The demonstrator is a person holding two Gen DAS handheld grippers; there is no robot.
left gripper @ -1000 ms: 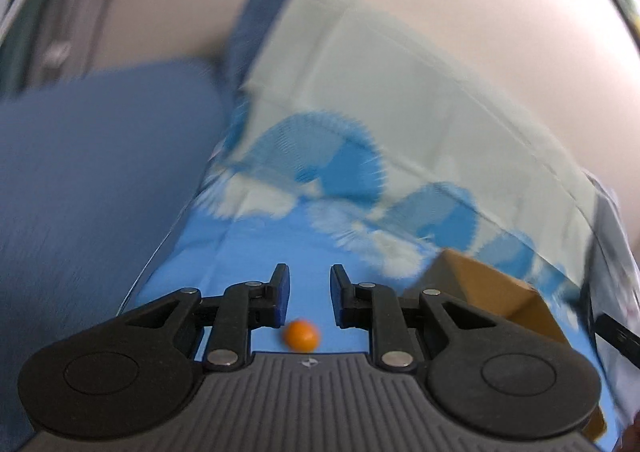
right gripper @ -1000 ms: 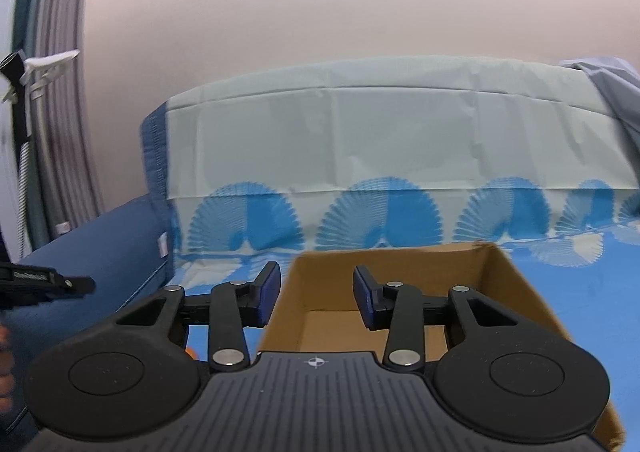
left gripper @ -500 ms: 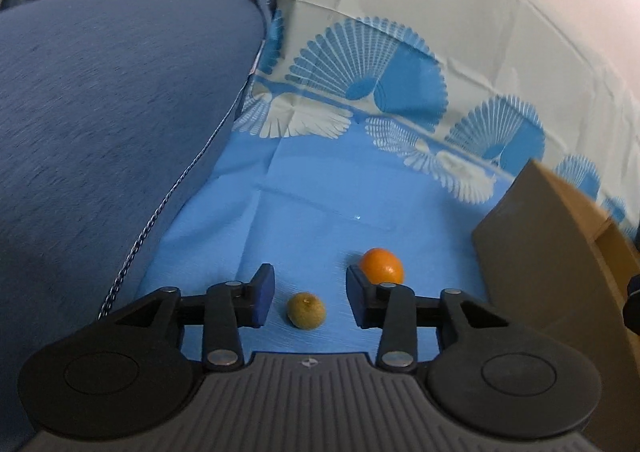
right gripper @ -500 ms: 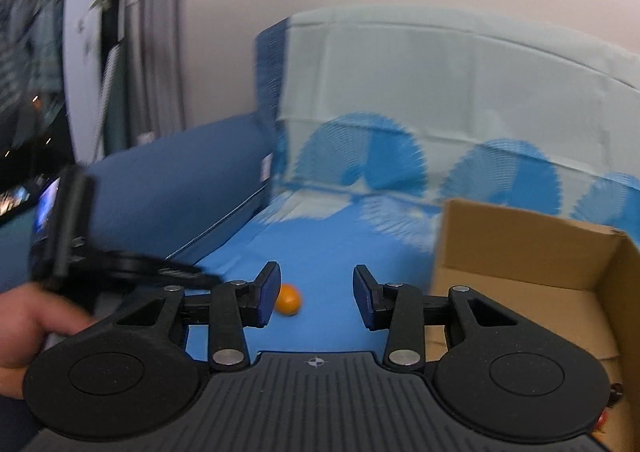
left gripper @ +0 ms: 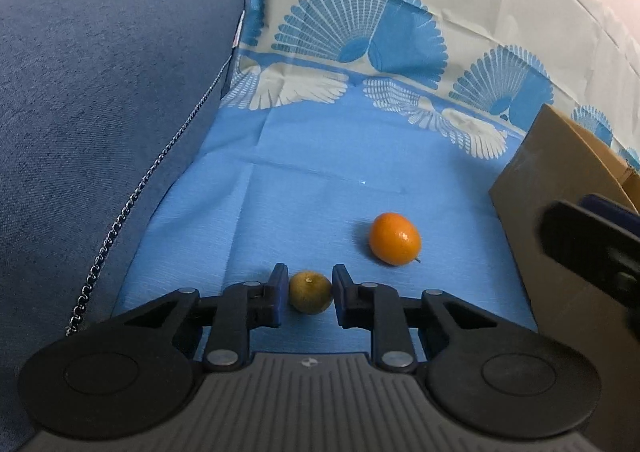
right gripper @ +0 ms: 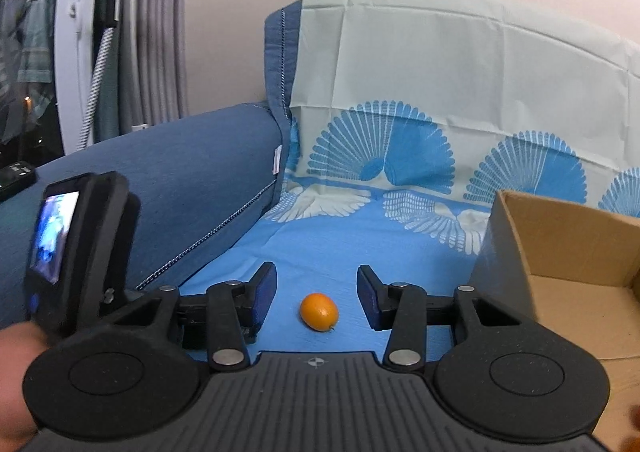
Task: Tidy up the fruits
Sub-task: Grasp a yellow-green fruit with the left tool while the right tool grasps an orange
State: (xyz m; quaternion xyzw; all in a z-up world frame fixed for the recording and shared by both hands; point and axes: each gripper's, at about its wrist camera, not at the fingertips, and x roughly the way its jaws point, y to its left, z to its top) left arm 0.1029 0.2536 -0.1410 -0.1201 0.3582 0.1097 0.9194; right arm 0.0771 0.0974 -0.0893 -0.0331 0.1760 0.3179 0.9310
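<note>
A small yellow-green fruit [left gripper: 310, 292] lies on the blue patterned cloth [left gripper: 320, 179]. My left gripper [left gripper: 310, 274] has its jaws closing on it, and both pads touch its sides. An orange kumquat [left gripper: 395, 238] rests just beyond it to the right. In the right wrist view the same kumquat [right gripper: 319, 311] lies on the cloth between the fingers of my right gripper [right gripper: 317, 274]. Those jaws are opening and stand well clear of it. A brown cardboard box [right gripper: 560, 236] stands open on the right.
A blue sofa armrest [left gripper: 100, 91] rises along the left of the cloth. The box wall [left gripper: 532, 187] bounds the right side. The left gripper's body with its lit screen [right gripper: 76, 248] sits low left in the right wrist view, a hand below it.
My left gripper came down over the yellow-green fruit, widened its jaws around it, then narrowed them onto it. My right gripper swung left from the box to the kumquat, and its jaws widened.
</note>
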